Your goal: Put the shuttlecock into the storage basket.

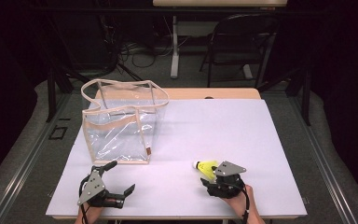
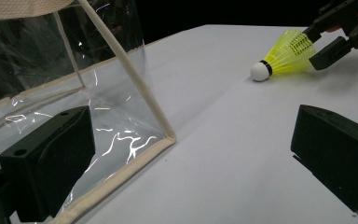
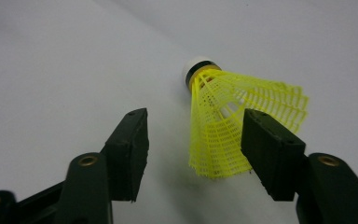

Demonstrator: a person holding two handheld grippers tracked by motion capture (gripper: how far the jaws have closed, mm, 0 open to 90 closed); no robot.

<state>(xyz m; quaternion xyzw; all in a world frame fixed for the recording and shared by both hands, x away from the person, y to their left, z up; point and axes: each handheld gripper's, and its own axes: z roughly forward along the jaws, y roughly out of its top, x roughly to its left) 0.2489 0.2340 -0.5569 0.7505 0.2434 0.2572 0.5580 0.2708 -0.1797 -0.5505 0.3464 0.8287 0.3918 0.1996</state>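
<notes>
Near the front right of the table:
Right gripper (image 1: 213,173): held low over the white sheet in the person's right hand (image 1: 237,198), with its grey three-cornered plate on top and its jaws pointing toward the far left.
Its jaws: partly apart, one on each side of the shuttlecock's skirt. In the right gripper view (image 3: 193,140) one jaw lies against the mesh while the other stands clear of it, so there is no squeeze on it from both sides. From the left gripper view the jaw tips (image 2: 328,44) bracket the wide end of the skirt.
Shuttlecock (image 3: 233,121): yellow mesh skirt, white rounded cap with a dark band; it lies on its side on the sheet (image 1: 206,168), cap toward the bag's side, skirt toward the right gripper.
Left gripper (image 1: 119,179): at the front left of the table, lying low, jaws spread wide with nothing between them. Its own view shows the two black pads far apart (image 2: 191,158).
Clear bag (image 1: 121,123): transparent plastic with cream piping and a cream band, standing upright with its mouth open on the left half of the sheet, just beyond the left gripper and well apart from the shuttlecock.
Table (image 1: 223,94): wooden top, covered by a white sheet (image 1: 223,126).
Beyond the table: a dark folding chair (image 1: 240,39) and loose cables on the floor.
</notes>
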